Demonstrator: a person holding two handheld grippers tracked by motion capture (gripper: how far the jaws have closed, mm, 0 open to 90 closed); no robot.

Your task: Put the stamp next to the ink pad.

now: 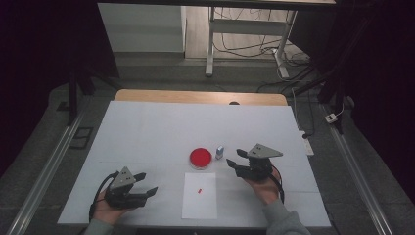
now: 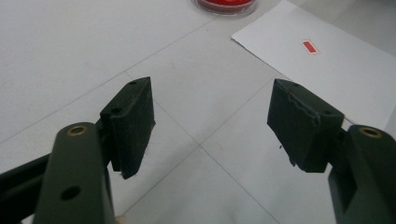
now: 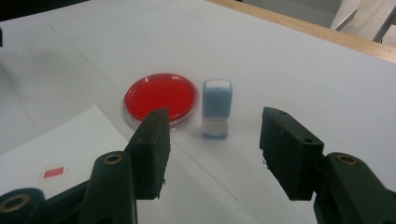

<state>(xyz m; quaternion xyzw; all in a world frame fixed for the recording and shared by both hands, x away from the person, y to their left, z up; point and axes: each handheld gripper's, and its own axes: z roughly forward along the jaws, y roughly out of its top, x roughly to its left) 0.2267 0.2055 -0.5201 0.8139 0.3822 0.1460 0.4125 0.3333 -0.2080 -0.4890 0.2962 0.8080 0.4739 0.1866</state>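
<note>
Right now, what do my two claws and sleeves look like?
Both the left claw and the right claw are dark, with two blocky black jaws and brass-ringed pivots. Each carries a grey three-cornered plate and trails a black cable. Grey sleeves cover the forearms.

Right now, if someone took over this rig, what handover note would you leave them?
Left gripper: open, empty, over bare table.
Right gripper: open, empty, jaws facing the blue stamp, not touching it.
Stamp stands upright beside the red ink pad; white paper lies nearer the person.
Done: one red mark already on the paper.
Left: probably grip the stamp; nothing is held yet.
</note>
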